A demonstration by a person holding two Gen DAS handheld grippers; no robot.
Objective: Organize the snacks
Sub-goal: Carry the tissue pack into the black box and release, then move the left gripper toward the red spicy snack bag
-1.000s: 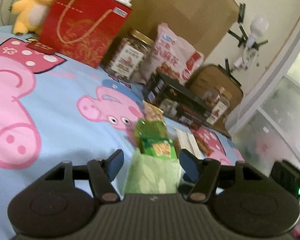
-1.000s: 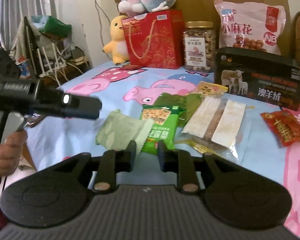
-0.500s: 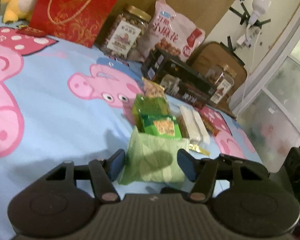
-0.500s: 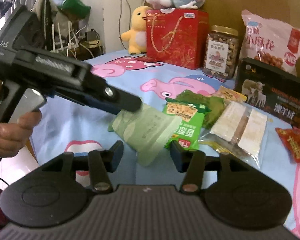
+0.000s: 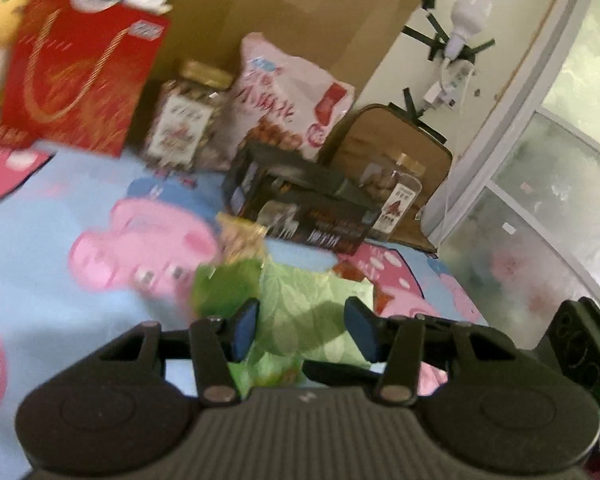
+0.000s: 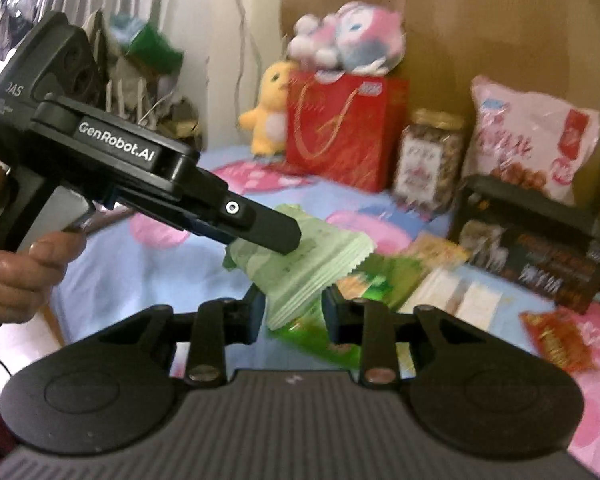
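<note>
Lidded jar (image 6: 427, 162) of nuts

"GenRobot.AI" is being shown in white on the black body of the left gripper (image 6: 288, 240), ahead-left of the right gripper; "DAS" is being displayed on its rear housing. Snack labels are being blurred beyond reading.

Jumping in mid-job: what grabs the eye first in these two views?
The pale green snack packet, lifted off the bed and pinched in the left hand-held gripper, fills the middle of the right wrist view. Behind it, a red gift bag with plush toys on top stands against the headboard, beside a nut jar.
</note>
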